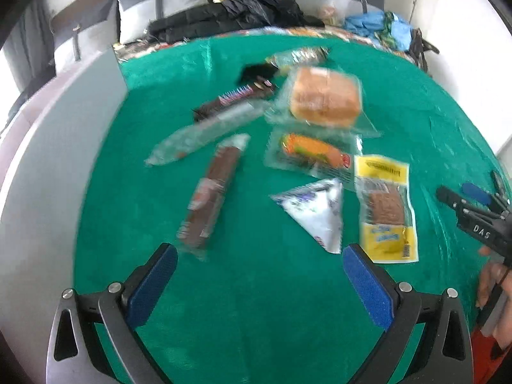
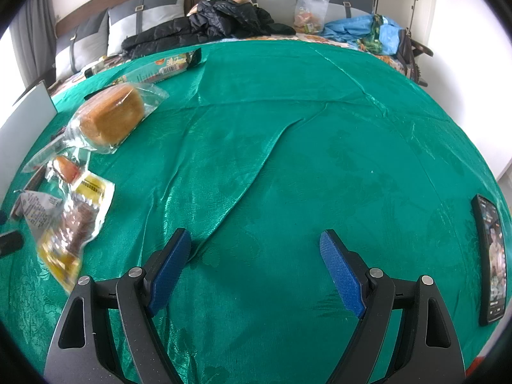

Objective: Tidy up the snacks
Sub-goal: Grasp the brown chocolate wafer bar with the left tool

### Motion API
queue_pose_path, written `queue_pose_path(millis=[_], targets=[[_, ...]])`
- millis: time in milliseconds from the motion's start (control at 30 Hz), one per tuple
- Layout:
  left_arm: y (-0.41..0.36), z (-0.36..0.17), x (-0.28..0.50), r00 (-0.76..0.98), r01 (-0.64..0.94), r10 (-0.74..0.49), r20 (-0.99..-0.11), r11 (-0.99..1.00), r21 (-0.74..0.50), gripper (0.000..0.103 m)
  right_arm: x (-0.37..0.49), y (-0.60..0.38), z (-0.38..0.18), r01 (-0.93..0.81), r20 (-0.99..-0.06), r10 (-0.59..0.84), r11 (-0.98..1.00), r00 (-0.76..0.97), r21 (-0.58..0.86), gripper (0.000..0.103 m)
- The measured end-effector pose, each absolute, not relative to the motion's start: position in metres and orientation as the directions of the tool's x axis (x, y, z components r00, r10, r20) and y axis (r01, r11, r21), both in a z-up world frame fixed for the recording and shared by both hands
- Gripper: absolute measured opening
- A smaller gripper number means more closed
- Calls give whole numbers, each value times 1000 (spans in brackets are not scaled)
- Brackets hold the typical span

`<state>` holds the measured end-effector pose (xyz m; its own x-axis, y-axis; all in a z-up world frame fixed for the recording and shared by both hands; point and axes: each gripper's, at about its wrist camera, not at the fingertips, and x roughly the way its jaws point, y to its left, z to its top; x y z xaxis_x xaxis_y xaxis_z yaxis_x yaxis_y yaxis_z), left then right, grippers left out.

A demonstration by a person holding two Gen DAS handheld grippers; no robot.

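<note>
My left claw hangs over the green cloth with its jaws wide and nothing between the blue pads; the snacks lie spread ahead of it, all somewhat blurred. Just ahead of my left pad lies a long brown wrapped bar, angled away; just ahead of my right pad are a white triangular packet and, beside it to the right, a yellow-edged packet with something brown showing through. Further ahead sit a clear pack with an orange snack, a bagged loaf of bread beyond that, a clear tube-like wrapper and a dark chocolate bar to the left, and one more packet furthest off; I cannot read any label. A grey board runs along the far left of the cloth.

My right claw also stands wide and holds nothing, over a bare, creased stretch of cloth; the loaf and the yellow packet lie well off to its left, and a phone lies near its right side. Beyond the cloth, a black jacket and cushions are heaped.
</note>
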<state>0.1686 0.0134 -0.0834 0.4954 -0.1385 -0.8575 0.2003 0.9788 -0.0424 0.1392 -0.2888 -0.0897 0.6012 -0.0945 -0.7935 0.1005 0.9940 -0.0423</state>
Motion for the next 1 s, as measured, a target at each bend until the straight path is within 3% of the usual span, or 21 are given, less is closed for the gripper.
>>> queue_pose_path(millis=[133, 200, 267, 400, 467, 533, 567, 833, 867, 900, 967, 1000], targets=[[59, -70, 195, 505, 82, -127, -854, 992, -99, 101, 139, -289, -90, 101, -793, -95, 994, 601, -43, 85], [69, -71, 213, 477, 84, -141, -868, 990, -115, 95, 139, -289, -90, 102, -793, -97, 994, 601, -43, 85], [63, -78, 223, 443, 117, -119, -889, 990, -74, 80, 139, -289, -90, 102, -793, -96, 994, 601, -43, 85], [34, -95, 237, 394, 218, -99, -914, 976, -12, 65, 139, -289, -90, 102, -793, -96, 994, 601, -43, 85], [28, -104, 240, 373, 209, -86, -924, 978, -6, 33, 139, -289, -90, 102, -793, -96, 994, 601, -43, 85], [30, -104, 236, 389, 174, -121, -913, 983, -56, 21, 139, -289, -90, 102, -793, -96, 994, 601, -43, 85], [33, -104, 233, 386, 151, -136, -913, 985, -82, 20, 139, -289, -90, 102, -793, -96, 994, 601, -43, 85], [75, -101, 150, 419, -11, -87, -904, 995, -101, 20, 139, -289, -90, 102, -793, -97, 994, 601, -43, 85], [77, -103, 142, 424, -14, -88, -901, 994, -104, 24, 139, -289, -90, 102, -793, -97, 994, 601, -44, 85], [78, -105, 140, 434, -19, -88, -897, 994, -107, 29, 139, -289, -90, 102, -793, -97, 994, 601, -44, 85], [80, -109, 140, 458, -27, -89, -884, 993, -114, 65, 139, -289, -90, 102, -793, -97, 994, 601, -44, 85], [81, -111, 141, 472, -38, -75, -879, 994, -106, 73, 139, -289, -90, 102, -793, -97, 994, 601, -44, 85]])
